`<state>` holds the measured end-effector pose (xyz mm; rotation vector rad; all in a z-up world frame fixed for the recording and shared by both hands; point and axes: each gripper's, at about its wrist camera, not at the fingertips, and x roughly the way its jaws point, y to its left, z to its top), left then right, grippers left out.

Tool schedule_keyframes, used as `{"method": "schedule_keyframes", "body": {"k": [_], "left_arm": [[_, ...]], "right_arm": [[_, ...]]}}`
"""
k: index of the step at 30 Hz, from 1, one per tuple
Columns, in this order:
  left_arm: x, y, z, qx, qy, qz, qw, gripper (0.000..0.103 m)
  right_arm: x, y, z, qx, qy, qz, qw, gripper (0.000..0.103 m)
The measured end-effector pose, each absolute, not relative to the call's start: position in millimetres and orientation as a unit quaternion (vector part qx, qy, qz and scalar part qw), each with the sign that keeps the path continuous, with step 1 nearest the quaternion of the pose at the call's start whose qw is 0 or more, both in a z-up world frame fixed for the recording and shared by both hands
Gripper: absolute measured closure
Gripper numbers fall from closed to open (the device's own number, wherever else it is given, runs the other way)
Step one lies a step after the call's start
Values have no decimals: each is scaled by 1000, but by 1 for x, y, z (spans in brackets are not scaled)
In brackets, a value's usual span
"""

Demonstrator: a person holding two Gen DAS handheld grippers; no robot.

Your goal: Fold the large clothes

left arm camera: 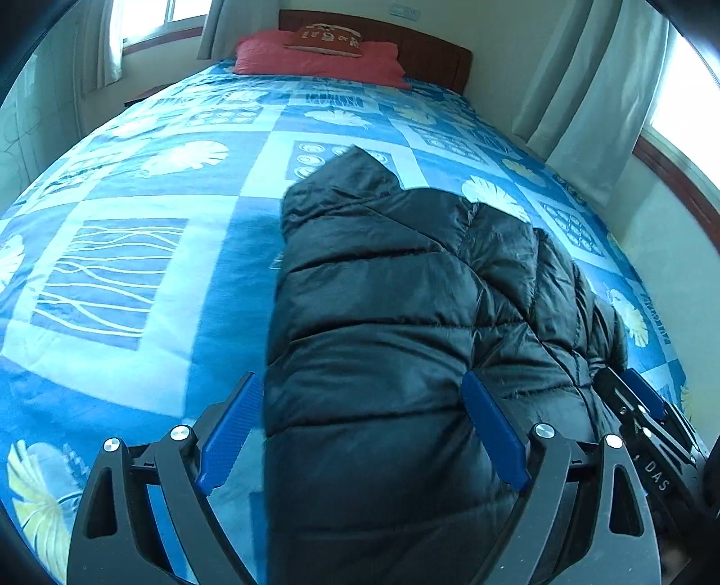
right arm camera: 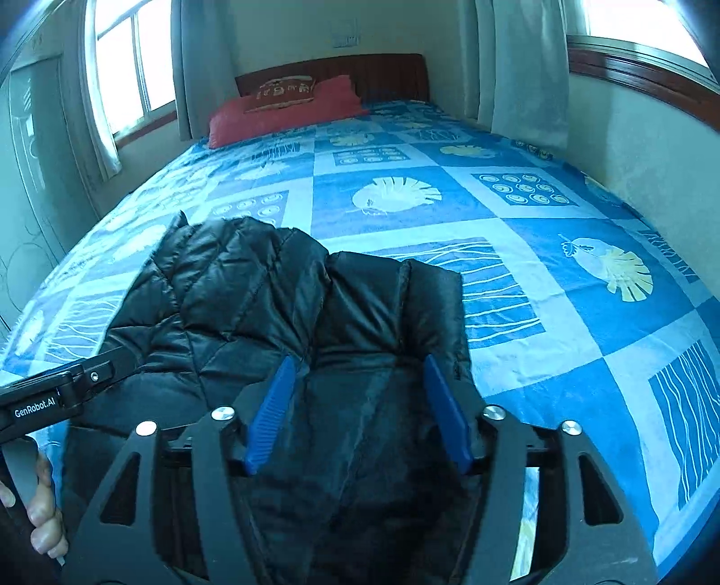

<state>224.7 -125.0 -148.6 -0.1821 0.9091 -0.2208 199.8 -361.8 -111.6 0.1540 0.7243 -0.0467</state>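
Observation:
A black quilted puffer jacket point(left arm camera: 382, 315) lies on the blue patterned bedspread point(left arm camera: 148, 270), its hood pointing toward the headboard. It also shows in the right wrist view point(right arm camera: 252, 297). My left gripper point(left arm camera: 362, 391) is open, its blue fingers point(left arm camera: 234, 427) spread over the jacket's near left edge. My right gripper point(right arm camera: 357, 373) is open over the jacket's near right part, its fingers point(right arm camera: 445, 409) apart with fabric between them. Each gripper's body shows in the other's view: the right one point(left arm camera: 648, 427) and the left one point(right arm camera: 67, 391).
A red pillow point(left arm camera: 315, 58) and a dark cushion point(left arm camera: 326, 38) lie at the wooden headboard point(right arm camera: 333, 72). Curtains point(left arm camera: 580, 90) and windows flank the bed. A wall runs close along the bed's right side point(right arm camera: 639, 144). The bedspread point(right arm camera: 562, 270) stretches out beyond the jacket.

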Motion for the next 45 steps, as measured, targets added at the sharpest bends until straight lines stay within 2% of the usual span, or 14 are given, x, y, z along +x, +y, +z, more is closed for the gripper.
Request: {"method": "schedule_keyframes", "body": {"k": [2, 13, 20, 25, 31, 32, 35, 36, 38, 41, 45], "left_arm": [[216, -116, -145, -91, 435, -102, 890, 14], [183, -59, -169, -251, 468, -81, 843, 15], [181, -65, -190, -311, 472, -122, 816, 14], [184, -56, -222, -416, 487, -140, 755, 12], [194, -63, -222, -413, 490, -167, 749, 11], [197, -65, -223, -411, 493, -175, 747, 11], [199, -71, -220, -396, 497, -190, 749, 13], [199, -74, -218, -386, 497, -195, 752, 13], [200, -77, -216, -381, 496, -199, 755, 15], [201, -76, -212, -378, 494, -206, 755, 16], [205, -67, -201, -364, 487, -205, 767, 17]], "right_arm": [[190, -369, -108, 89, 350, -27, 932, 32], [167, -403, -130, 203, 377, -18, 903, 30], [177, -422, -157, 283, 404, 5, 870, 15], [180, -433, -181, 359, 409, 36, 838, 10], [181, -431, -186, 374, 403, 69, 832, 9], [182, -430, -186, 372, 404, 73, 832, 10], [184, -427, -187, 379, 404, 98, 826, 34], [185, -427, -186, 383, 403, 105, 825, 37], [183, -426, -184, 392, 393, 120, 823, 51], [179, -420, -178, 393, 377, 130, 829, 60], [181, -402, -169, 386, 364, 144, 835, 65]]}}
